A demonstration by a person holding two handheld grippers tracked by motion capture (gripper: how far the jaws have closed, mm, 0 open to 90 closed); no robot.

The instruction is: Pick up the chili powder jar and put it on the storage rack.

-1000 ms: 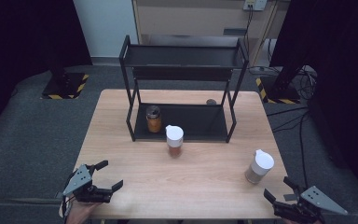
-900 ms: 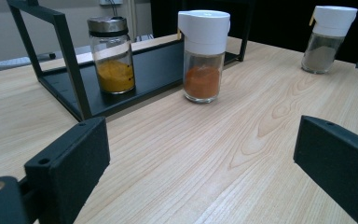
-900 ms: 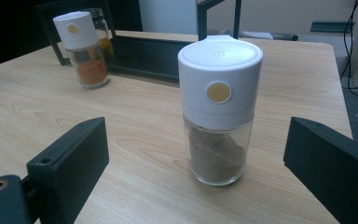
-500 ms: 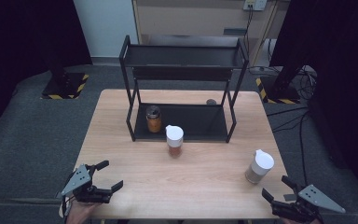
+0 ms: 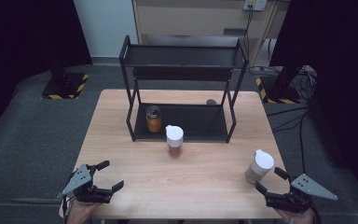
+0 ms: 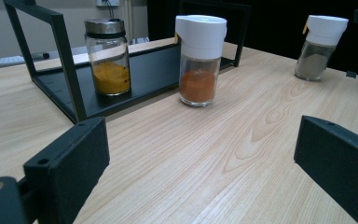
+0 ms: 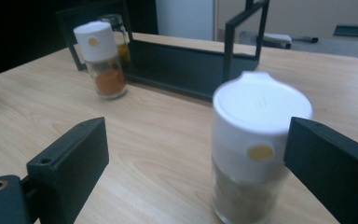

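right gripper point(image 5: 269, 181) spread wide at the worktop's point(image 5: 205, 186) near right corner, grey jar point(image 5: 260, 166) just ahead, partly between the jaws, untouched. left gripper point(image 5: 108, 175) spread too, grasping nothing, near left edge. red jar point(image 5: 174, 140) mid-worktop; yellow jar point(image 5: 154, 119) on rack point(image 5: 186, 122).

A black two-tier rack point(image 5: 182, 56) stands at the back of the wooden surface point(image 5: 121, 140); a jar of yellow powder point(image 5: 153, 119) sits on its lower shelf; a red-powder shaker point(image 5: 174, 140) stands just before it.
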